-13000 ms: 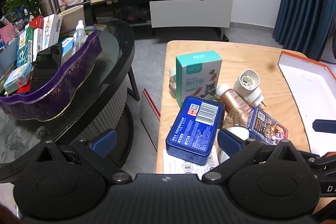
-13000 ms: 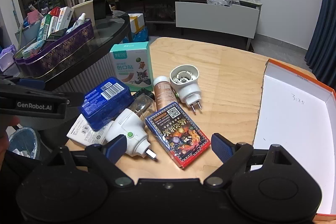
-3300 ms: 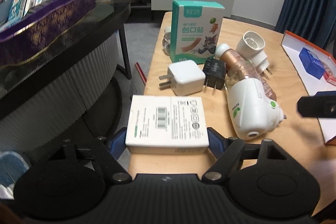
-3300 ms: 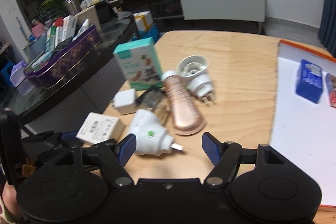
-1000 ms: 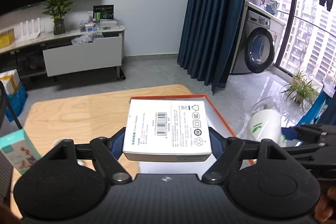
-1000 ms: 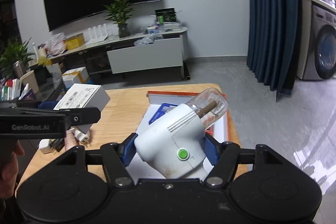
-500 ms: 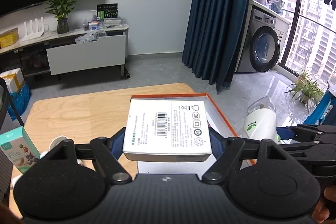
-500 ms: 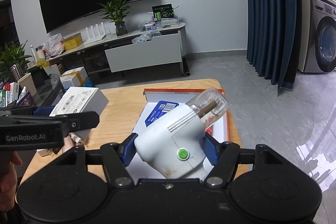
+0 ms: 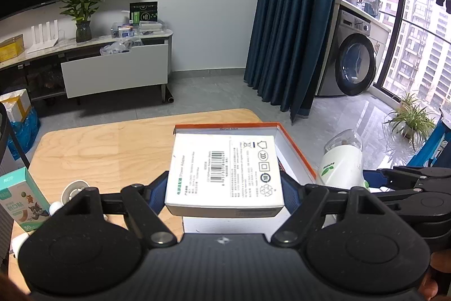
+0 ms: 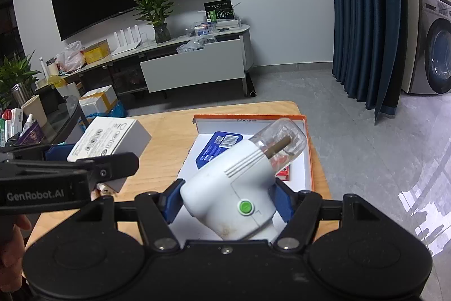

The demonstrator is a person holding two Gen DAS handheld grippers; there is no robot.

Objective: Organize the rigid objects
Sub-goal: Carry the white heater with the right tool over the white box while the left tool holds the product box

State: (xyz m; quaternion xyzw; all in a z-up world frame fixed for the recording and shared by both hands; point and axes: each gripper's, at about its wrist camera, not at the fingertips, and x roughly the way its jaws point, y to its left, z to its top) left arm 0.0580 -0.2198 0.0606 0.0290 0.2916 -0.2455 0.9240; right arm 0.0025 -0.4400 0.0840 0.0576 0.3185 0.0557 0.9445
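While both grippers are hanging above the wooden table [image 9: 93, 143], each is carrying something. The left gripper [image 9: 225, 188] is clamping a white box [image 9: 225, 174] by its two side faces, its blue pads [image 9: 157, 193] pressing against them; the box is lying flat with its barcode label facing up, and it is hovering over the near end of the orange tray [image 9: 296, 151]. From the right wrist view the same box [image 10: 110, 138] is showing to the left of the tray [image 10: 307, 148], raised off the table.

The right gripper [image 10: 228, 200] is gripping a white plug-in vaporizer [image 10: 234, 188] around its body, with the green button facing the camera and the clear bottle [image 10: 282, 144] pointing up and away. It is hanging over the tray's white floor. In the left wrist view the vaporizer [image 9: 341, 165] is sitting just beyond the tray's right rim.

Inside the tray a blue tin [image 10: 218, 148] is lying flat, and a red item [image 10: 283, 174] is peeking out behind the vaporizer. A teal box [image 9: 21, 199] is standing at the table's left edge, with a white round plug [image 9: 74, 186] beside it.
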